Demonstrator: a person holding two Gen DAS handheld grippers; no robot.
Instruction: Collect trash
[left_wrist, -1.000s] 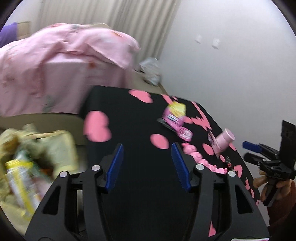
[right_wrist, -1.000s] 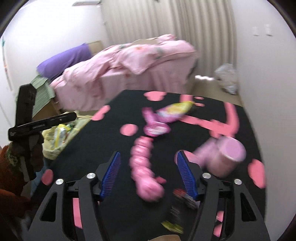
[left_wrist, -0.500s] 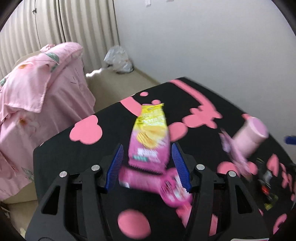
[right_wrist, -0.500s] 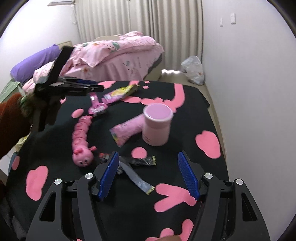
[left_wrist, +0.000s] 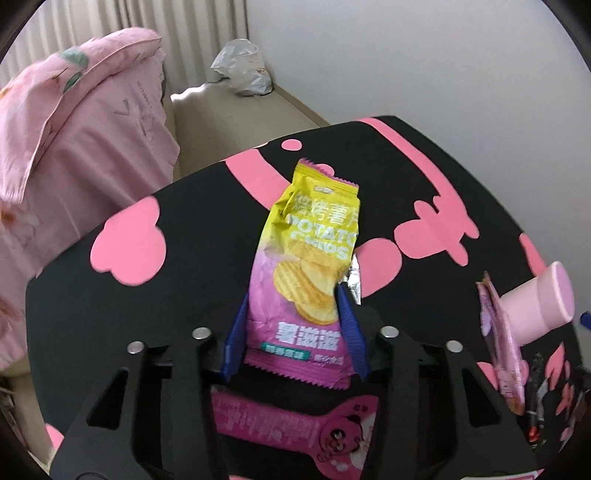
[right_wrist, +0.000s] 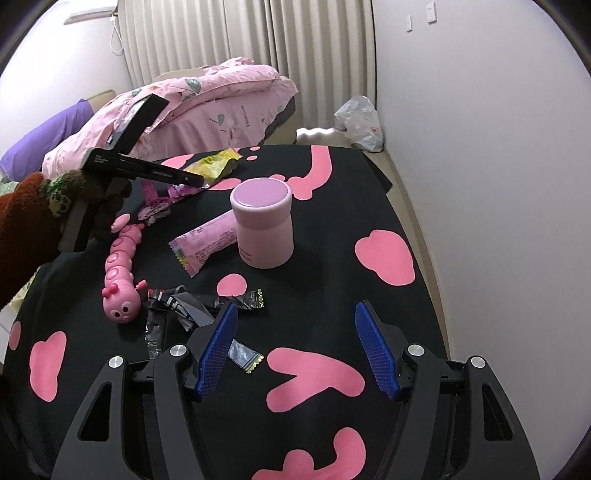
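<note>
Black cloth with pink shapes covers the tabletop (left_wrist: 110, 317), which stands beside a bed with pink bedding (left_wrist: 74, 122).

Left wrist view: the left gripper (left_wrist: 293, 325) has just been closing its jaws. A yellow-and-purple potato chip bag (left_wrist: 306, 266) lies lengthwise between the blue pads (left_wrist: 351, 328), which meet its lower sides; the bag looks pinched there. A flat magenta package (left_wrist: 291, 424) lies on the cloth under the gripper. At the right edge sit a pink canister (left_wrist: 543, 302) and a pale pink wrapper (left_wrist: 502, 343).

Right wrist view: the right gripper (right_wrist: 297, 350) hangs wide open over the cloth with nothing between its pads. Crumpled black wrappers (right_wrist: 192, 310) lie just beyond its left finger. Farther off stands the pink canister (right_wrist: 264, 229), with a pink wrapper (right_wrist: 207, 243) touching its left side. A pink caterpillar toy (right_wrist: 120, 277) lies to the left. A gloved hand (right_wrist: 99, 206) holds the left gripper at the chip bag (right_wrist: 218, 166) on the far side.
</note>
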